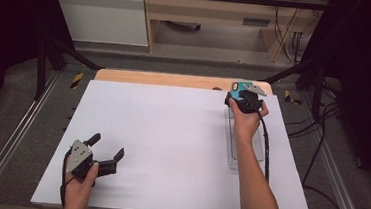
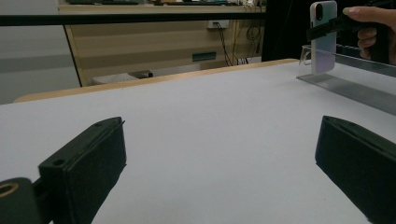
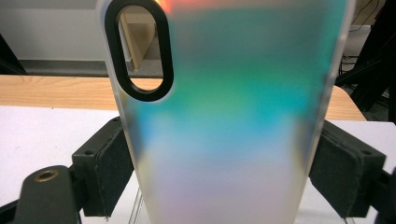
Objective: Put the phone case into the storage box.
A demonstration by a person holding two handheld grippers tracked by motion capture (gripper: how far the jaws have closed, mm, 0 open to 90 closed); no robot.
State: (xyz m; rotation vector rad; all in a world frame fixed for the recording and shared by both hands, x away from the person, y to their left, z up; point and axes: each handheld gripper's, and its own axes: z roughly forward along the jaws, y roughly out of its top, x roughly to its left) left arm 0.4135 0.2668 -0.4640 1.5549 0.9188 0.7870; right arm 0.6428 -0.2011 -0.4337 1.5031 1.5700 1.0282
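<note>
A frosted phone case (image 3: 233, 116) with a teal-to-pink sheen and a black-rimmed camera hole stands upright between the pads of my right gripper (image 3: 229, 172), which is shut on its two long edges. In the high view the right gripper (image 1: 240, 98) holds the case (image 1: 237, 87) at the table's far right, over the far end of a clear plastic holder (image 1: 246, 144). The left gripper view shows the case (image 2: 323, 42) just above that holder (image 2: 345, 84). My left gripper (image 1: 107, 146) rests near the front left of the white board, open and empty (image 2: 224, 158).
The white board (image 1: 171, 133) covers the table, and a wooden strip (image 1: 175, 80) shows along its far edge. Metal rails run down both sides. Cables (image 1: 320, 145) lie on the floor to the right. Shelving stands beyond the table.
</note>
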